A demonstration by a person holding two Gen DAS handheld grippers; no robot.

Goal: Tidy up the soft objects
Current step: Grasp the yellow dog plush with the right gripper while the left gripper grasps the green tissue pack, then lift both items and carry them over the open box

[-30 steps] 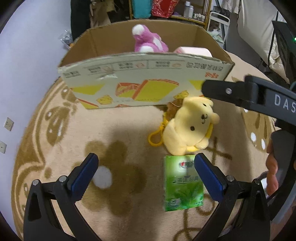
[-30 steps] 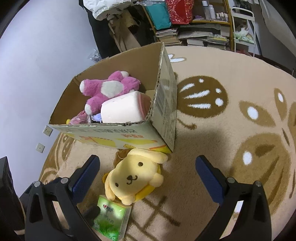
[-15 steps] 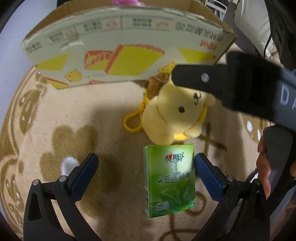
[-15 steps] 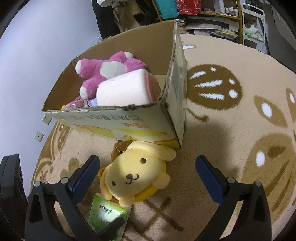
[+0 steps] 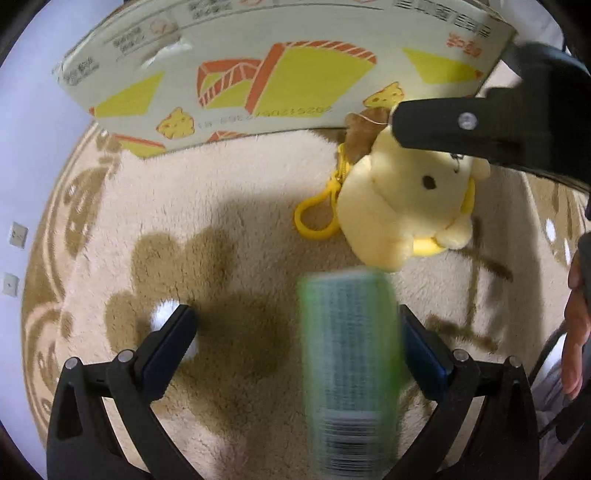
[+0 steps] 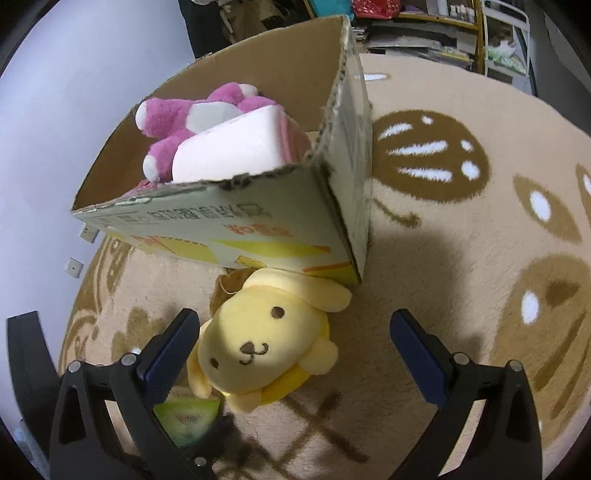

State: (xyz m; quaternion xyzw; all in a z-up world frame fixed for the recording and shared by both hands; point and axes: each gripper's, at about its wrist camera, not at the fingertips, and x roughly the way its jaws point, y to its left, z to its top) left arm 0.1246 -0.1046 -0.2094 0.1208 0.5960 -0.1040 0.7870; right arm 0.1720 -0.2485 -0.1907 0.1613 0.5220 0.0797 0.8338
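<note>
A yellow dog plush [image 6: 264,334] with a yellow clip lies on the rug against the front of a cardboard box [image 6: 236,221]; it also shows in the left wrist view [image 5: 410,214]. My right gripper [image 6: 293,350] is open, its jaws on either side of the plush. A green tissue pack [image 5: 349,363] lies between my open left gripper's [image 5: 295,347] jaws, blurred, close to the right finger [image 5: 421,354]. The pack's corner shows in the right wrist view [image 6: 186,417]. The box holds a pink plush [image 6: 192,118] and a pale pink roll [image 6: 236,147].
A beige rug with brown patterns [image 6: 461,258] covers the floor. A white wall [image 6: 55,92] stands behind and left of the box. Shelves with clutter [image 6: 424,22] stand at the far back. The right gripper's arm [image 5: 480,125] crosses above the plush in the left wrist view.
Both grippers have moved forward and down. The tissue pack now sits between the left jaws, and the yellow plush now sits between the right jaws.
</note>
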